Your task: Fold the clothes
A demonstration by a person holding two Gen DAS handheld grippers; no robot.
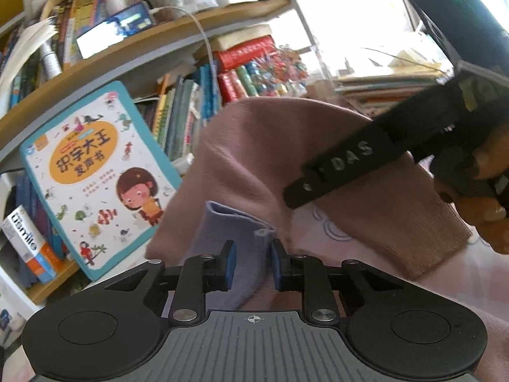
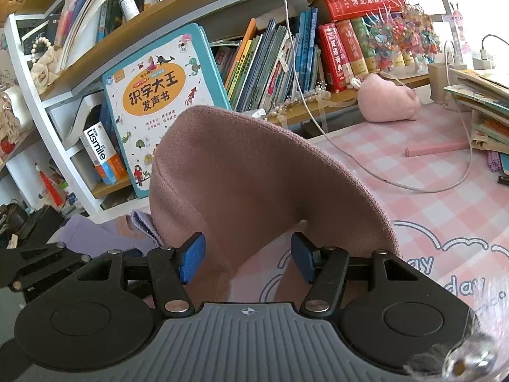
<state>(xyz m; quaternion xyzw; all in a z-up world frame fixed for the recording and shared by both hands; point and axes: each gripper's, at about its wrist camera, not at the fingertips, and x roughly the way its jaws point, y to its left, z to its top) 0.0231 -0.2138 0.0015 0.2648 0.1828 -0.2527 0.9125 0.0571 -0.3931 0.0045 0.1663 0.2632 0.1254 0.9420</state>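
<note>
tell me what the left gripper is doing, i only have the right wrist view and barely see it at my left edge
Observer: The left gripper is shut on the lavender piece, with a blue pad on each side of it.
Operator: where does the pink garment end, past what i can see
Observer: In the left wrist view the pink garment ends in a ribbed band at its lower right.
Operator: is my finger on it
Observer: From that side, one black finger of the right gripper crosses in front of the garment above the band. I cannot tell whether it touches.
</note>
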